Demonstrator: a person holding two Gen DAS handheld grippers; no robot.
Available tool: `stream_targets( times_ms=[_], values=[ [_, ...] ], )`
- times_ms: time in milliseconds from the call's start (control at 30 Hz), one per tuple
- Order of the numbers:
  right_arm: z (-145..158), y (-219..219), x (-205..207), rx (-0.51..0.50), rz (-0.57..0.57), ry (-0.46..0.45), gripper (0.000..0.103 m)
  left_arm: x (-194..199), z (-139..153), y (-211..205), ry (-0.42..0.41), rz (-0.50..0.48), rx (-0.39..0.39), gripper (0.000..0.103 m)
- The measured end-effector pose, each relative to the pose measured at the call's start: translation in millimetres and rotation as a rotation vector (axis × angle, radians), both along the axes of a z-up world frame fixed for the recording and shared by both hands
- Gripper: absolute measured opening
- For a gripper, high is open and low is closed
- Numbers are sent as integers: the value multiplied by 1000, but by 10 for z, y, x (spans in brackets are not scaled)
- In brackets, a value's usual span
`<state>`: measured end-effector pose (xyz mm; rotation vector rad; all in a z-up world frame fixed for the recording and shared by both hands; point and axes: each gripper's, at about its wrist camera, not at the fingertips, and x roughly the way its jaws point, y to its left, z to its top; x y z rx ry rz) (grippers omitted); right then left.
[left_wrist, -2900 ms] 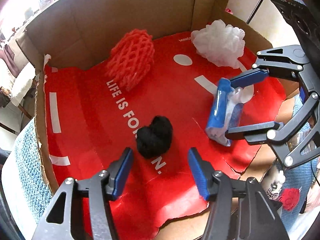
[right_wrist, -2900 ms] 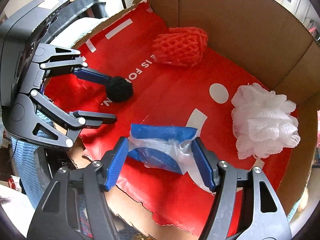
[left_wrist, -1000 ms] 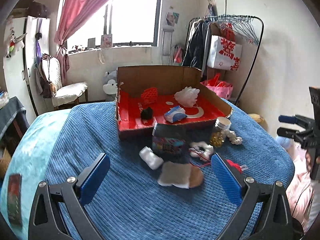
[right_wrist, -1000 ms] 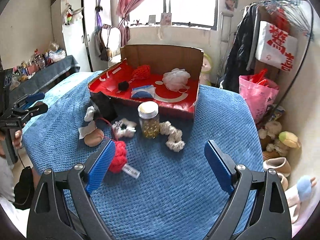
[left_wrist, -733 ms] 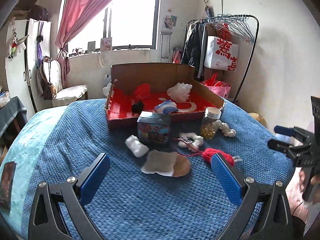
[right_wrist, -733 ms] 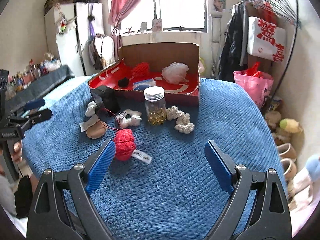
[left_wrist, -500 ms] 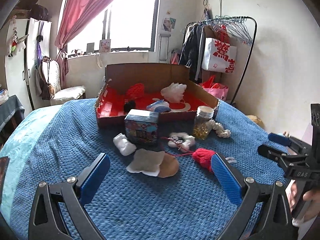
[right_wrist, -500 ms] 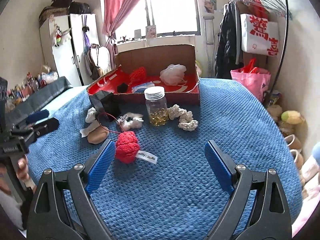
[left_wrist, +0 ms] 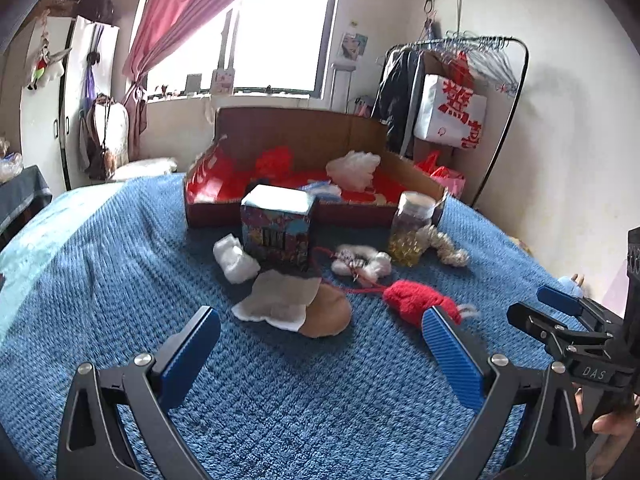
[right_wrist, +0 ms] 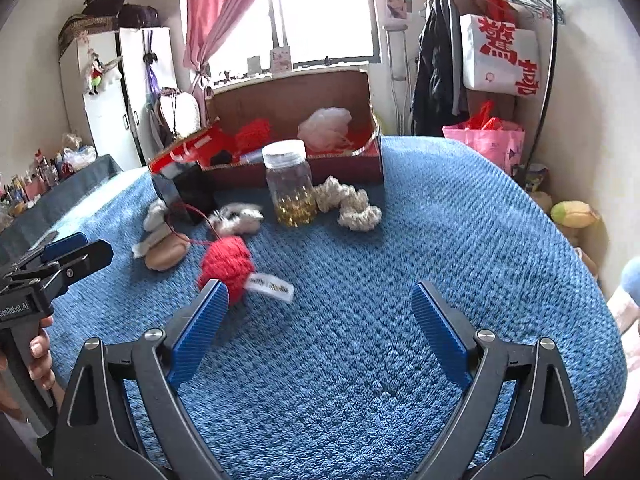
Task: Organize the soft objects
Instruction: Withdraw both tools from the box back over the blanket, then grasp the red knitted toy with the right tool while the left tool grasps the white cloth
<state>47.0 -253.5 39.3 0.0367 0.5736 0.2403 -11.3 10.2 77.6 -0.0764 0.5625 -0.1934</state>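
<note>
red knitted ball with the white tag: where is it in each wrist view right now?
Left wrist: red knitted ball lies right of centre on the blue blanket, just beyond the right fingertip of the left gripper.
Right wrist: the ball lies left of centre, by the left fingertip of the right gripper.
Shared landmark: the jar before the cardboard box.

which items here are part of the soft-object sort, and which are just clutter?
Job: red knit ball, cream braided rope, white fluffy piece, tan pad, cardboard tray already holding soft items.
Clutter: glass jar, printed box.
</note>
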Motion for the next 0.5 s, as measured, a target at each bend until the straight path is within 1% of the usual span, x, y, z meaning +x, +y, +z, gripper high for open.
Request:
stream_targets(
  times_ms=[233, 367, 500],
  values=[
    [-192, 37, 70, -11, 12, 52, 94, 72, -180, -15, 56, 16, 13, 103],
    [-200, 48, 90, -18, 18, 60, 94, 109, -223, 1, 89, 13, 10, 103],
    [-167, 70, 157, -17, 38, 86, 94, 170, -202, 35, 114, 16, 20, 103]
  ],
)
